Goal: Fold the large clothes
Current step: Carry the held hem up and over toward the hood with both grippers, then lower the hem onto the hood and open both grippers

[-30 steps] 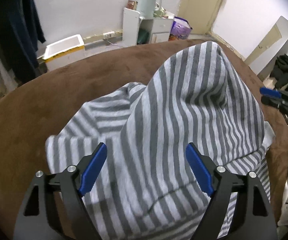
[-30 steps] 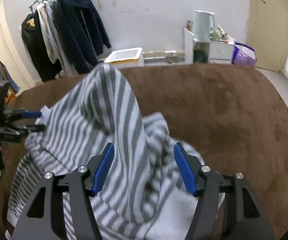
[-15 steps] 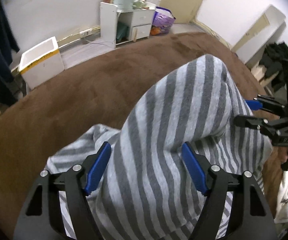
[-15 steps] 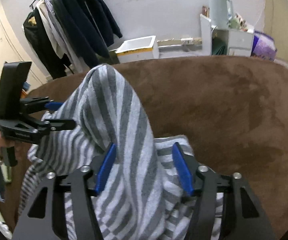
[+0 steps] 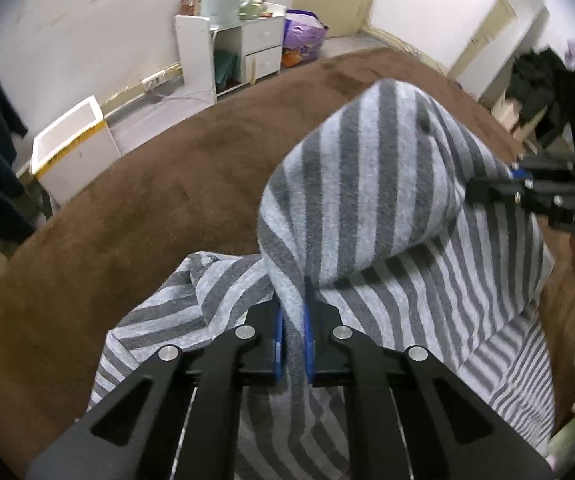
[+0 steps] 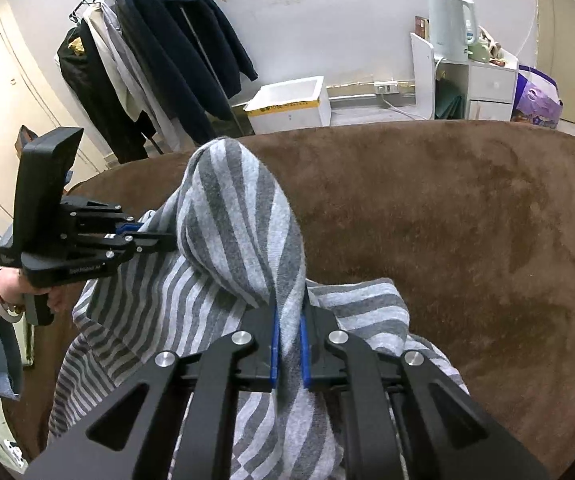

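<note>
A grey-and-white striped garment (image 5: 379, 184) lies bunched on a brown bed (image 5: 135, 208). My left gripper (image 5: 292, 320) is shut on a fold of the garment near its left side. My right gripper (image 6: 288, 332) is shut on another fold of the striped garment (image 6: 239, 220). Between the two grips the cloth stands up in a raised hump. The right gripper shows at the right edge of the left wrist view (image 5: 527, 188). The left gripper shows at the left of the right wrist view (image 6: 135, 236). The garment's lower part hangs over the bed's near edge.
A white foam box (image 6: 287, 104), a white cabinet (image 6: 463, 80) with a kettle (image 6: 449, 26) and a purple bag (image 6: 537, 100) stand beyond the bed. A clothes rack (image 6: 147, 56) with dark garments stands at the back left. Bare brown bed (image 6: 467, 220) spreads to the right.
Both grippers were open around the cloth and have closed on folds of the striped garment. The cloth hump has risen higher off the bed.
</note>
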A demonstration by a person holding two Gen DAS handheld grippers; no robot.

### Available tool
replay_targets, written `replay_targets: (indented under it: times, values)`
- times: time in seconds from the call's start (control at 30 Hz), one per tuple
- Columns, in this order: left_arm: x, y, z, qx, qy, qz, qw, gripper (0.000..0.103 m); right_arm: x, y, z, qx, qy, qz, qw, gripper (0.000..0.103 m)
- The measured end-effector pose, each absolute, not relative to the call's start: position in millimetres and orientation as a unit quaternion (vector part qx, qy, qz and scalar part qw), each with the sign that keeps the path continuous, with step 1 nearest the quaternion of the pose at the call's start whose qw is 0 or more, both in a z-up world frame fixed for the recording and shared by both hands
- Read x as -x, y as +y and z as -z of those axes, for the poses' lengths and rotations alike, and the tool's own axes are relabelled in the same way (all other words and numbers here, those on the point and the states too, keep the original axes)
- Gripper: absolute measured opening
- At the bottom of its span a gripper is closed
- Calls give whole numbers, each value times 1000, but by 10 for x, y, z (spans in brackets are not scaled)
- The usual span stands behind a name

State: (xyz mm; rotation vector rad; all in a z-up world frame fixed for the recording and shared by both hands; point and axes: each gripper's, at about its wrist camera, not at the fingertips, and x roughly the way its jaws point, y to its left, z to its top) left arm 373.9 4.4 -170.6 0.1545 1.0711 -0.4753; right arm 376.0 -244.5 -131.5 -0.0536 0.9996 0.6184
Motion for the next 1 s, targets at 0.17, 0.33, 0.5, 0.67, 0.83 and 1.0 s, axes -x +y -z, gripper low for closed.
replay_targets:
  times: [0.17, 0.33, 0.5, 0.67, 0.83, 1.0]
  values:
    - [-3819, 23, 1442, -96, 468, 204, 854, 10, -3873, -2475, 1173, 31, 452, -276, 848, 8]
    - [-4111, -67, 1163, -131, 431, 170, 877, 10, -4123, -2408, 888, 62, 416, -257, 870, 8]
    - [-4344, -140, 956, -144, 387, 129, 901, 11, -4302, -2376, 685, 81, 377, -241, 891, 8]
    - [-4375, -269, 1047, -191, 381, 122, 897, 11, -4311, -2386, 819, 97, 375, -238, 891, 8]
    - [-4249, -227, 1125, -176, 384, 135, 896, 11, -4193, -2431, 970, 93, 386, -247, 884, 8]
    - [-4034, -82, 985, -143, 370, 156, 905, 11, -3897, -2466, 894, 70, 371, -269, 886, 8]
